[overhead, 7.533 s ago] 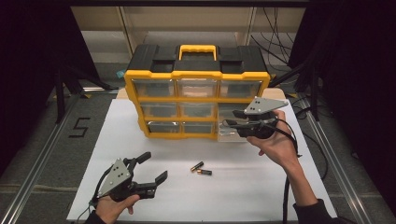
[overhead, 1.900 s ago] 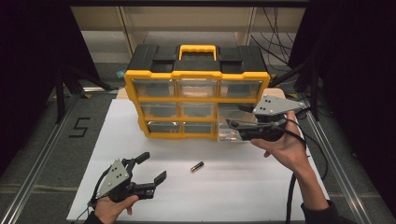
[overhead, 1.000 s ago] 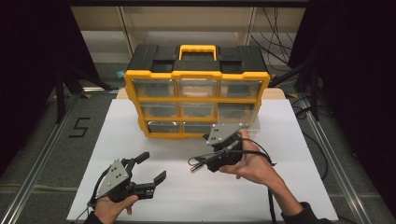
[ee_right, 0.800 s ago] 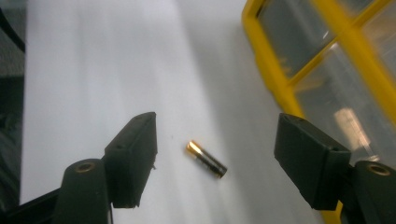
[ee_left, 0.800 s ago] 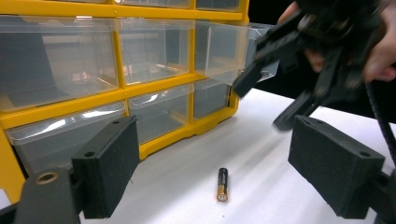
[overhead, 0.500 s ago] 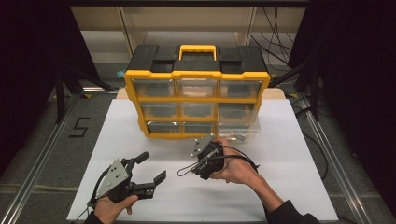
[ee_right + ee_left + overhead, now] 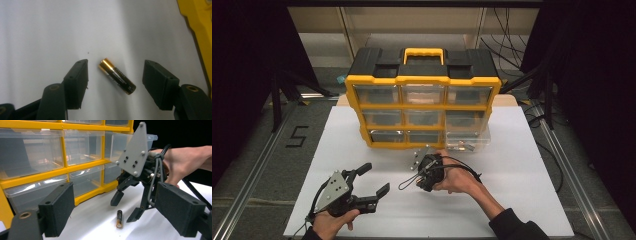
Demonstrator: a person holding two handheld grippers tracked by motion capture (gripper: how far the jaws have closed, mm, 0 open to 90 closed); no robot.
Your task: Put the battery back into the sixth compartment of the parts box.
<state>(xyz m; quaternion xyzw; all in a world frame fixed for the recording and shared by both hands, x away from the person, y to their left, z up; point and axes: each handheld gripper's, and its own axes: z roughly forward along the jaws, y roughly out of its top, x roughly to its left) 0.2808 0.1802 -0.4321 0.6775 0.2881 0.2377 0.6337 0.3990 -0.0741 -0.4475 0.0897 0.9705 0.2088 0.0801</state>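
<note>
Yellow and black plastic makes up the drawer cabinet point(image 7: 423, 97) at the back of the white sheet point(image 7: 522, 200) in the high view, with its bottom right drawer point(image 7: 467, 141) pulled out toward you. Your right gripper point(image 7: 418, 172) points down at the sheet just in front of the cabinet, its body hiding what lies beneath it, while your left gripper point(image 7: 374, 180) rests low near the front edge, jaws spread wide and holding nothing. Looking along your left gripper point(image 7: 117, 217) in its own view, both black pads stand far apart with bare sheet between them; beyond them the battery point(image 7: 119, 218) lies flat on the sheet, close to the cabinet's yellow base point(image 7: 95, 191), and the right gripper point(image 7: 126, 206) hangs tip-down over it, one jaw on each side and neither touching it. In the right gripper view, the battery point(image 7: 117, 76) lies at a slant between the two pads of your right gripper point(image 7: 116, 83), gold end toward the upper left, with a clear gap to each pad. Those jaws have just been closing but are still partly open and grip nothing yet. A strip of the cabinet point(image 7: 200, 30) runs down the right edge.
</note>
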